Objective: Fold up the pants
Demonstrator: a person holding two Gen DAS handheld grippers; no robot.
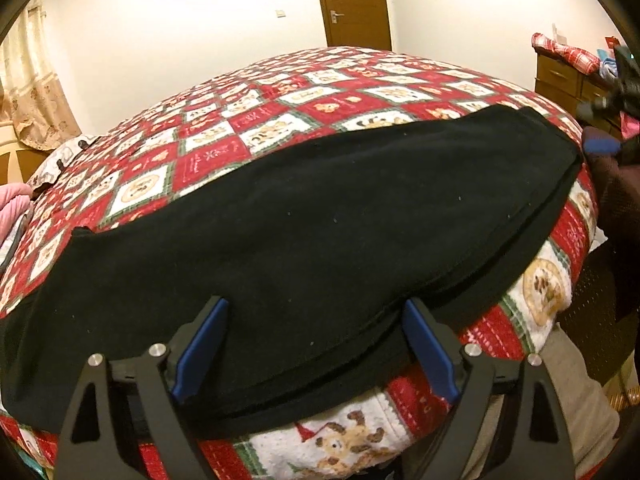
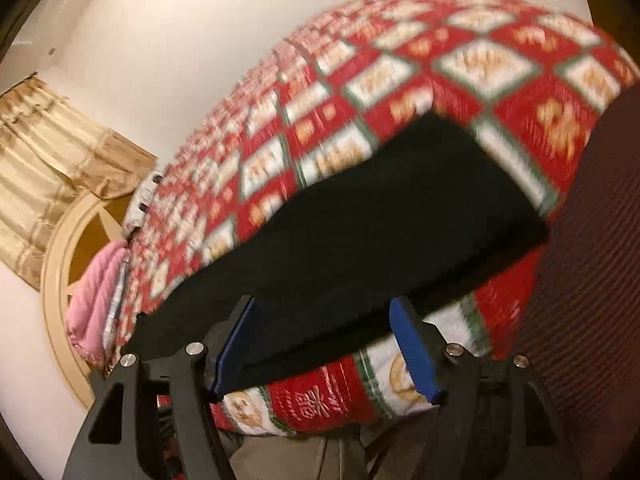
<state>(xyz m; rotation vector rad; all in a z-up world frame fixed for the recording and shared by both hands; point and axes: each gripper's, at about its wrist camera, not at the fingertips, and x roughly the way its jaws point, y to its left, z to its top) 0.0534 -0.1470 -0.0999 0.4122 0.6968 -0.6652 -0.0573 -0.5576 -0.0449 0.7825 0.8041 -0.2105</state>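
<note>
Black pants lie flat and long across a bed with a red and white patchwork quilt. My left gripper hangs open over their near edge, its blue pads wide apart and gripping nothing. At the pants' right end, one blue pad of my right gripper shows beside the cloth. The right wrist view is blurred. There the pants run from the lower left to a squared end at the upper right. The right gripper stands open above their near edge, pads apart and not pressing on the fabric.
A pink cloth lies at the bed's left end by a curtain. A wooden door stands behind the bed, and a dresser at the right. A person's dark sleeve and khaki leg crowd the near right.
</note>
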